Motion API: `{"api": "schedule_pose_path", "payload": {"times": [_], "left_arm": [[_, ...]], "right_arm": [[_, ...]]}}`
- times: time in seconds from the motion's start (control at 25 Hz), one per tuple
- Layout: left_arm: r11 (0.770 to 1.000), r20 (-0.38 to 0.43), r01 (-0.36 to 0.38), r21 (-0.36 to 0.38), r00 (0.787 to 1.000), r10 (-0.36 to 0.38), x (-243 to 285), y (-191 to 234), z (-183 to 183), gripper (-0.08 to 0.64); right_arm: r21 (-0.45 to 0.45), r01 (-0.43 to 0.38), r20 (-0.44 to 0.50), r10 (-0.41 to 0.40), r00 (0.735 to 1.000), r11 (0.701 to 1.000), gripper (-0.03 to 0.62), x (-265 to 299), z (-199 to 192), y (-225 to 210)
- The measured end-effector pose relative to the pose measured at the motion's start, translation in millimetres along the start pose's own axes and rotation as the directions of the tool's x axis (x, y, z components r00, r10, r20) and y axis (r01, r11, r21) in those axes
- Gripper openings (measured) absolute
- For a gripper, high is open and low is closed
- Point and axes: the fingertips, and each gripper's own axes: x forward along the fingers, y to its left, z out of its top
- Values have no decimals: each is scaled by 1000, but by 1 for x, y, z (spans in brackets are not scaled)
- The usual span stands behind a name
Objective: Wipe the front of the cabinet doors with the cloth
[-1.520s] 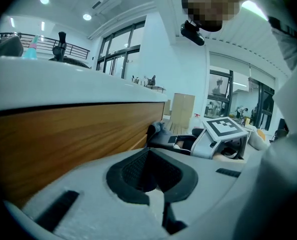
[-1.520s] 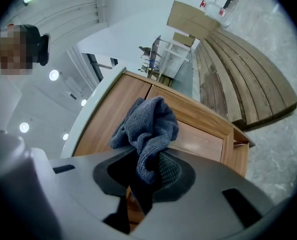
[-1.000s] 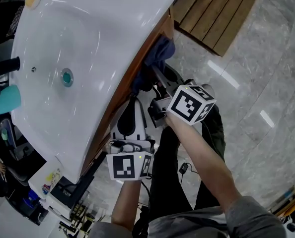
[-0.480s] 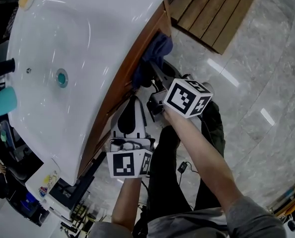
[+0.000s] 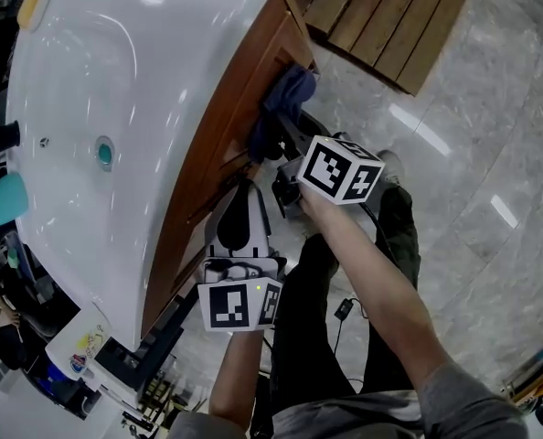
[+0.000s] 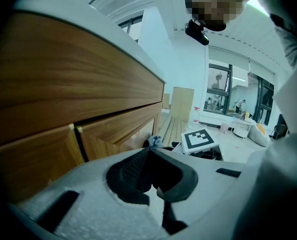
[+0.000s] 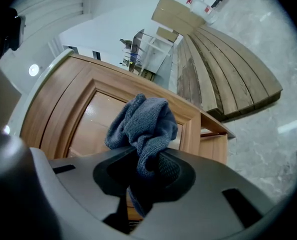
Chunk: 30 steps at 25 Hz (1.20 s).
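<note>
1. Cabinet (image 5: 224,131): its wooden front runs ahead of both hand-held grippers. The doors show no streaks or wet marks, so how much has been wiped cannot be read. Judged from the cloth's position, wiping is under way at one door. The panels ahead of the left hand-held gripper probably remain.

2. Sink (image 5: 162,26): it sits on the cabinet, above and beyond both hand-held grippers. The bowl shows only its drain (image 5: 104,152); nothing else lies in it.

3. Right hand-held gripper (image 7: 144,170): its jaws are clamped on the cloth (image 7: 141,120), which bunches out past the tips. The bunch is at the upper corner of a framed door (image 7: 91,126), touching it or just off it; which cannot be told.

4. Left hand-held gripper (image 6: 149,171): its jaws are pressed together with nothing between them. It is held near the cabinet front, beside the right one, and takes no part in the wipe.
</note>
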Motion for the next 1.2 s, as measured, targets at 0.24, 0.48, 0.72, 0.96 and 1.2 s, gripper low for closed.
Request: {"api": "schedule_pose_path", "payload": {"times": [0.24,0.48,0.72,0.96,1.2], "left_arm": [[1000,2,-12,-3,1000,12,11,1,-12,8],[1000,5,-19,2,1000,19,17,2,-22,8],[1000,0,-26,2,1000,26,19,3,-28,8],[1000,-1,-21,4,1000,21,17,0,-28,8],[1000,3,-23,3,1000,23,12,1,-25,8]], "right_arm": [[-19,27,-29,-28,999,999,75,7,-10,-26],[18,50,-47,-49,998,999,75,15,-24,-53],[-27,72,-49,-73,996,997,75,17,-25,-61],[-38,149,-71,-151,986,988,74,14,-32,-71],[3,155,-99,-154,983,988,75,12,-38,-82]]}}
